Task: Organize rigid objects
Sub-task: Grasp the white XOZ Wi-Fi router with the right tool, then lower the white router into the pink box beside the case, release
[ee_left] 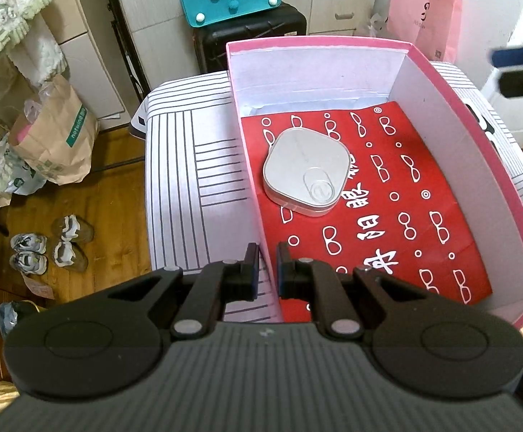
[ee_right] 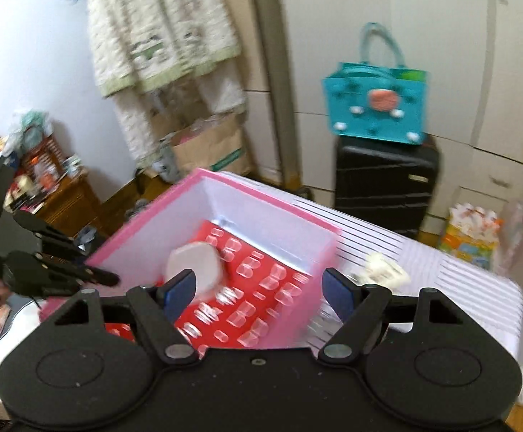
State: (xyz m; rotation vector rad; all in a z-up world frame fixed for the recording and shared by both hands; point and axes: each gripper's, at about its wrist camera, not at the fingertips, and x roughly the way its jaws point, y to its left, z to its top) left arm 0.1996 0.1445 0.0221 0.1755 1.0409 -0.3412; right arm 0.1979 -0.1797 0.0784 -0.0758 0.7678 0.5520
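Note:
A pink box [ee_left: 319,41] with white inner walls stands on a striped white surface [ee_left: 189,165]. Red paper with white glasses drawings [ee_left: 387,216] lines its floor, and a white rounded case [ee_left: 306,172] lies on that paper. My left gripper [ee_left: 267,252] is shut on the box's near left wall, one finger outside and one inside. In the right wrist view the box [ee_right: 261,194] and the case [ee_right: 193,266] are blurred, and my right gripper [ee_right: 258,291] hovers over the box, open, with nothing in it. A small white object [ee_right: 383,270], too blurred to name, lies right of the box.
A black suitcase [ee_right: 383,187] with a teal bag [ee_right: 376,108] on top stands behind the striped surface. A pink paper bag [ee_left: 423,14] hangs at the back right. A brown paper bag [ee_left: 56,136] and shoes [ee_left: 49,248] sit on the wood floor to the left.

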